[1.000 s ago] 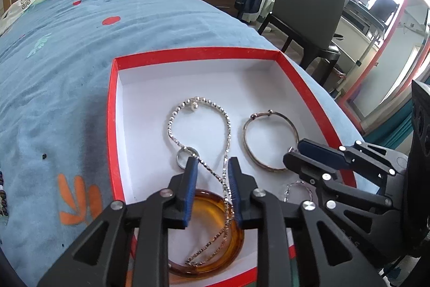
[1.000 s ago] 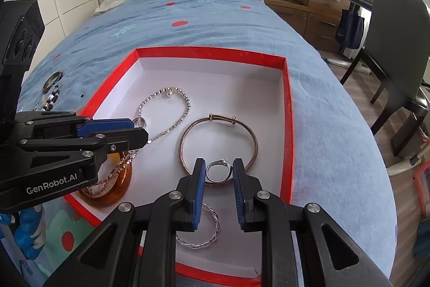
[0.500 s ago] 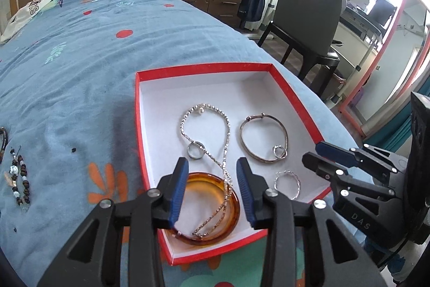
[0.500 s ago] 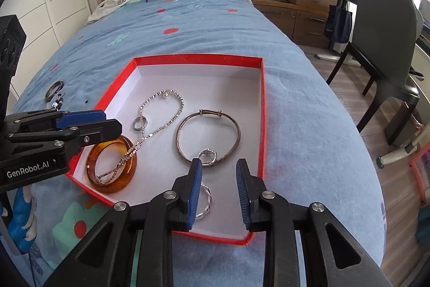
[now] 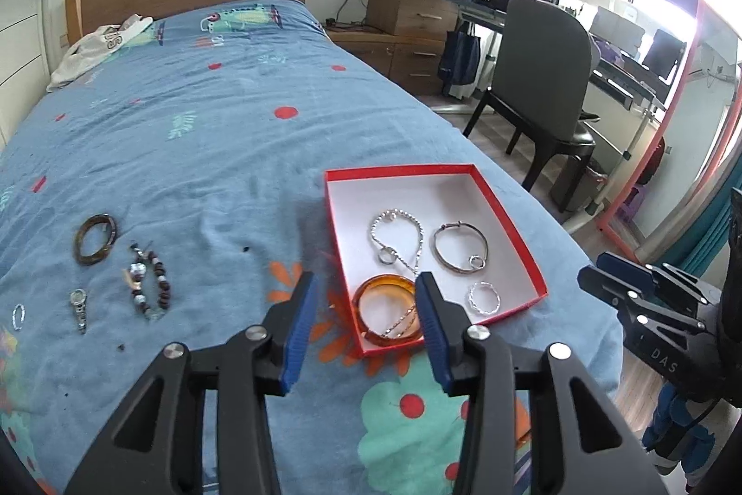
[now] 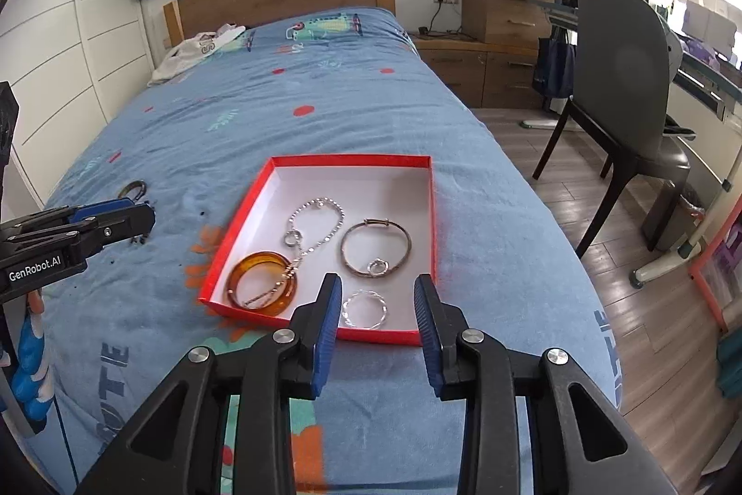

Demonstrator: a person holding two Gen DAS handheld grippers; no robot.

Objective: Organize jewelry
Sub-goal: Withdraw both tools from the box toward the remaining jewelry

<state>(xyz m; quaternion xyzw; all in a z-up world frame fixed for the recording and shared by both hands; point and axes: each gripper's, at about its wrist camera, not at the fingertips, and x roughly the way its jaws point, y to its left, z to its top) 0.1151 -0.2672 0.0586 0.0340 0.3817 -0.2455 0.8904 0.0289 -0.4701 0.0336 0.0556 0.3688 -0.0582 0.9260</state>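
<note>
Both grippers hang above the bedspread with nothing between their fingers: the left gripper [image 5: 364, 309] has its jaws opening, already wide apart, and the right gripper [image 6: 378, 311] is opening too, its blue pads apart and empty.

The red box [image 5: 528, 263] sits right of centre in the left wrist view. It holds an amber bangle [image 5: 385, 311], a silver bead chain [image 5: 399, 235], a thin metal bangle [image 5: 459, 247] and 3 small rings.

The jewelry left to sort lies at the middle left of that frame: a dark bangle [image 5: 95, 240], a beaded bracelet [image 5: 148, 286], a small pendant-like piece [image 5: 79, 307] and a ring [image 5: 18, 315].

Judged from this, the next pick belongs to the left gripper. It would do well to come down over 1 piece only, straddle it with open fingers, and close low against the soft cloth without pinching the fabric.
</note>
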